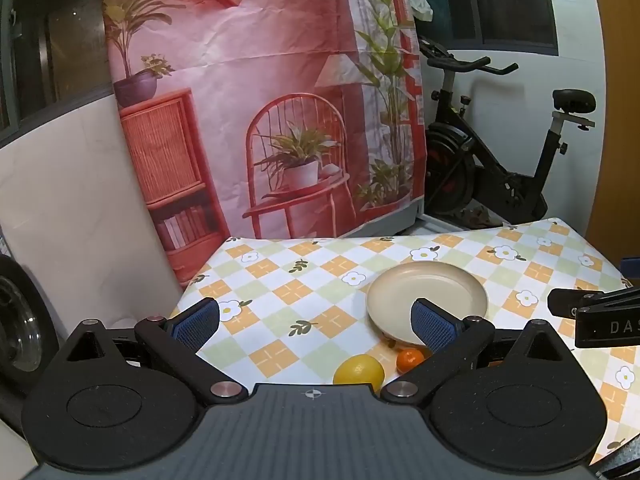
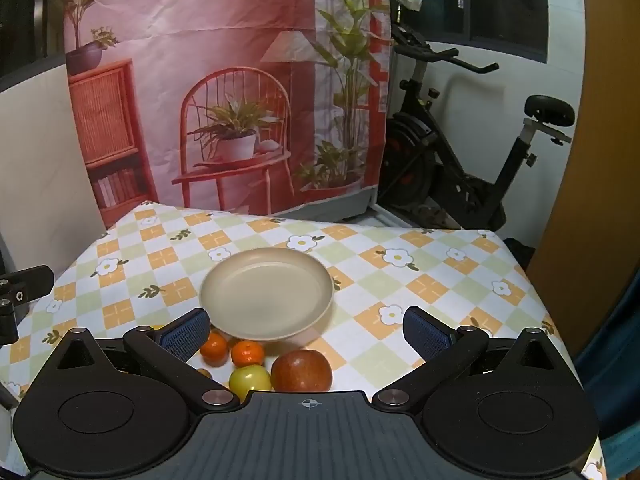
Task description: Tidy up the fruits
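- Left tool (image 1: 316, 322): spread wide, holding nothing.
- Right tool (image 2: 306, 332): likewise spread, holding nothing.
- Round beige plastic plate (image 2: 266, 294) bare; red apple (image 2: 302, 371), two small oranges (image 2: 231, 350) just beside it on checked surface (image 2: 420, 280).

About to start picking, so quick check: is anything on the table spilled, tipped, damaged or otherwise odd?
Nothing stands out. The beige plate sits flat and empty on the checked tablecloth. The red apple, green apple and two tangerines lie loose beside its near rim, none spilled or visibly damaged. Both grippers, left and right, are open.
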The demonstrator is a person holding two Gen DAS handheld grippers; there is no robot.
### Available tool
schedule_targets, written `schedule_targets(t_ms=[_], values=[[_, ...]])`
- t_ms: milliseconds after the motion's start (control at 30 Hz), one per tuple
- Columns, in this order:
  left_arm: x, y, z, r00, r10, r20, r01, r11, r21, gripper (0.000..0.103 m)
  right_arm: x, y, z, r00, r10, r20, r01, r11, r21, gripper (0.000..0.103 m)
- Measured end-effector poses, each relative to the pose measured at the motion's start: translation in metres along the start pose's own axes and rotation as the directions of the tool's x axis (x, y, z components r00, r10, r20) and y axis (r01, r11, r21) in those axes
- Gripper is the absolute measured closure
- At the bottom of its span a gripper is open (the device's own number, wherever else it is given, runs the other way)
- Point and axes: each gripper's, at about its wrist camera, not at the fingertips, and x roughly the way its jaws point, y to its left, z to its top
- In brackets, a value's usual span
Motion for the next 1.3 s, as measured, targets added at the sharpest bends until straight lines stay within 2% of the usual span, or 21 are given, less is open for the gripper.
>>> schedule_targets(t_ms=[1300], values=[[-0.0023,-0.0001,0.0030,1.000,0.007,0.003,-0.007,1.000,-0.005,0.000,-0.0011,0.0001,0.0034,1.000,0.002,0.005,-0.002,1.000,0.006,0.001]])
